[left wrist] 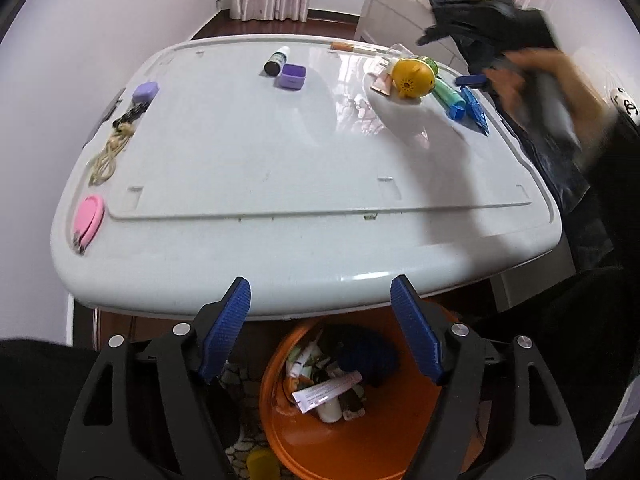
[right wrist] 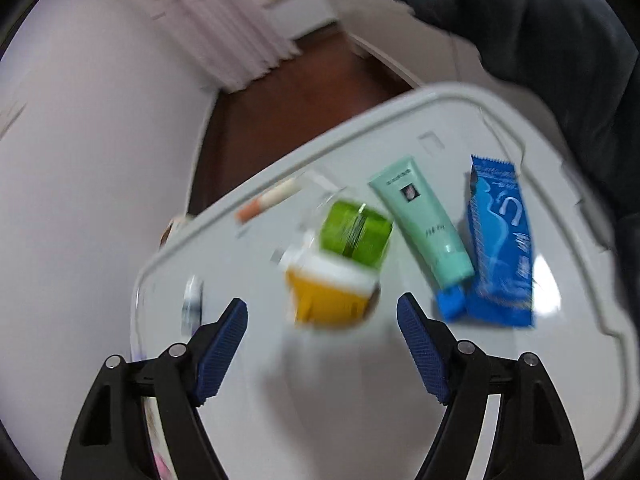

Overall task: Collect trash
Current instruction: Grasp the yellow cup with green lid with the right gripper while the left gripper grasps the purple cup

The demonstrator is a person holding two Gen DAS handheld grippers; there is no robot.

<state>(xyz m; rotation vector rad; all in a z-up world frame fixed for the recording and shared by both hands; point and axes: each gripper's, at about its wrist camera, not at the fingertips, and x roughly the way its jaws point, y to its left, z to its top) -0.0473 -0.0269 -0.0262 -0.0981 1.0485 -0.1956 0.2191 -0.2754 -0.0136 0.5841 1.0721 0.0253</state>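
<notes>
My right tool (right wrist: 322, 344) stands wide open with nothing between its blue pads (right wrist: 222, 344); it hangs over the right end of the white bench (right wrist: 360, 420), aimed down at the cluster of clutter there. My left tool (left wrist: 320, 328) is also open and empty, poised above the orange bin (left wrist: 360, 440) that sits on the floor just below the bench's near edge, already holding tubes and wrappers.

Nearest my right tool is a yellow round container (right wrist: 332, 300), with a green jar (right wrist: 356, 236) touching it behind. Further right lie a mint-green tube (right wrist: 424, 224) with a blue cap and, just beside it, a blue wrapper (right wrist: 500, 248). A cigarette-like stick (right wrist: 268, 200) lies near the far rim. The right view is blurred, so fine edges are hard to judge.

I take the step in hand to be choosing and closing on the next piece of trash. The flat blue wrapper looks the likeliest, or the tube. To do it well I should let the tool settle first, line the pads across the item's narrow width, come down close to the bench so the thin wrapper does not slip, and avoid nudging the yellow container or the green jar.
</notes>
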